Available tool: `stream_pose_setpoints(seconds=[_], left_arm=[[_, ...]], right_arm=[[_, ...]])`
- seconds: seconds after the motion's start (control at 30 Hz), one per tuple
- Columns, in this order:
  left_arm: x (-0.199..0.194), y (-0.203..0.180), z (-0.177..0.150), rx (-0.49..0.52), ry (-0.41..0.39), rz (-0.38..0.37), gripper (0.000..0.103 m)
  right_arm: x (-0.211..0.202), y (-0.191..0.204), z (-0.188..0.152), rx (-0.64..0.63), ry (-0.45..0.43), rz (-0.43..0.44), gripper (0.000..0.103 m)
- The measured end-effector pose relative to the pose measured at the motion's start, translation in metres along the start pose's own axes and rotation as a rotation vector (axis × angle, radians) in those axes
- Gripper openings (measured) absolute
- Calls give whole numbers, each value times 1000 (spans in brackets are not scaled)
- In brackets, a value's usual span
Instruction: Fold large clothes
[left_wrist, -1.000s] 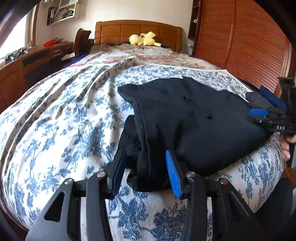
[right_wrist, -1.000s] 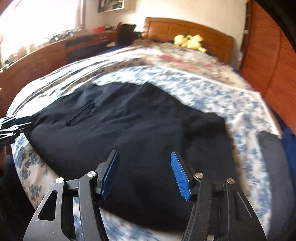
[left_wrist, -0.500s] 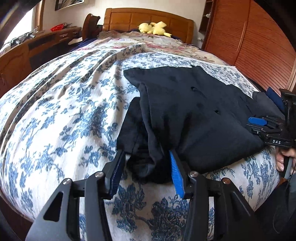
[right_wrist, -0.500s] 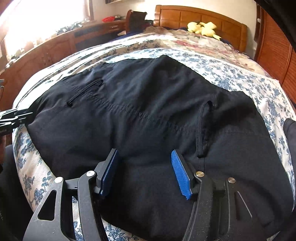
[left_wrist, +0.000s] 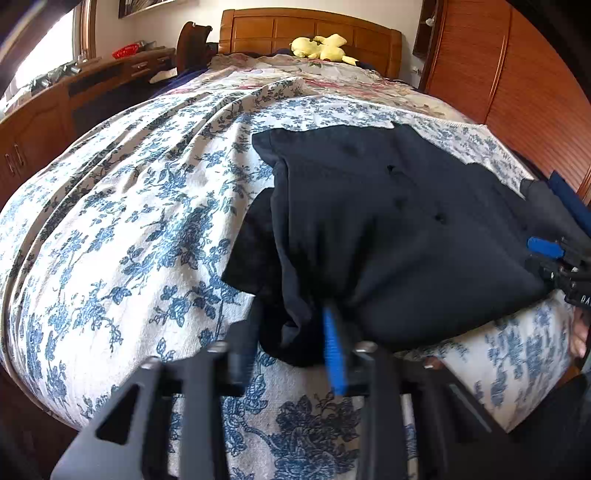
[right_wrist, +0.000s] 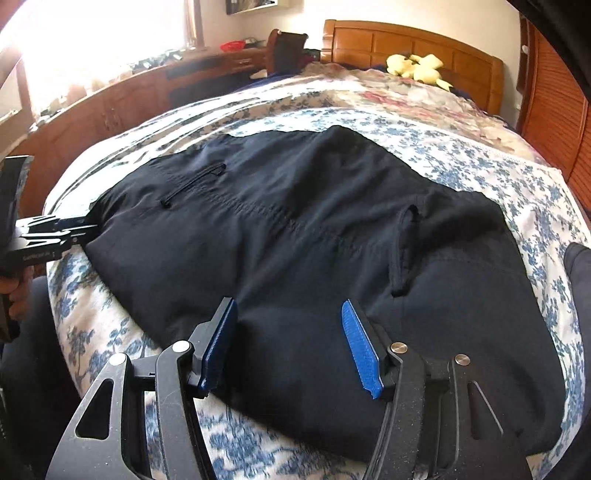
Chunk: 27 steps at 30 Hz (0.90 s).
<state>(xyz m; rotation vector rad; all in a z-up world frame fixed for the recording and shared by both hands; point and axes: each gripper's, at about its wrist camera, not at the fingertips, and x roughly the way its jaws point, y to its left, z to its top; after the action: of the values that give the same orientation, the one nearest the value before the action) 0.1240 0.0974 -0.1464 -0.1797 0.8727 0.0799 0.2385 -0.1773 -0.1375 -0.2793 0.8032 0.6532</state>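
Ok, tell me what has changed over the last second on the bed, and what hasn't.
The left gripper is closing its jaws, which stood apart a second ago, on the bunched near edge of the black trousers. The right gripper has edged closer over the cloth, jaws open, gripping nothing. The trousers lie much as before on the floral bedspread; the yellow plush toy hasn't moved.
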Motion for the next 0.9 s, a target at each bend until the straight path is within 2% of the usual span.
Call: stream_pose_setpoints(seconds=[0.1,0.27,0.33,0.43,0.57,0.73,0.9], left_arm=[[-16,0,11,-18,-42,-26,5],[-53,-31,45,39,-155,5,2],[-71,-58,67,83,-215,0,2],[-85,-99,95,151,-261,-33,1],[-100,-175,125,289,-314,-104,1],[-90,-273,130,432,-292,-234,1],[-61,-323,112,490,-209,-308,2]], right_arm=[[-11,-10,-6,15,-20,1,60],[-32,-35,-15,61,-48,-8,60],[-43,-47,-19,80,-67,-21,60],[-58,-68,-22,113,-92,-52,60],[-76,-93,-28,167,-124,-79,60],[-92,-125,-39,236,-139,-120,60],[-105,-149,-54,287,-144,-153,60]])
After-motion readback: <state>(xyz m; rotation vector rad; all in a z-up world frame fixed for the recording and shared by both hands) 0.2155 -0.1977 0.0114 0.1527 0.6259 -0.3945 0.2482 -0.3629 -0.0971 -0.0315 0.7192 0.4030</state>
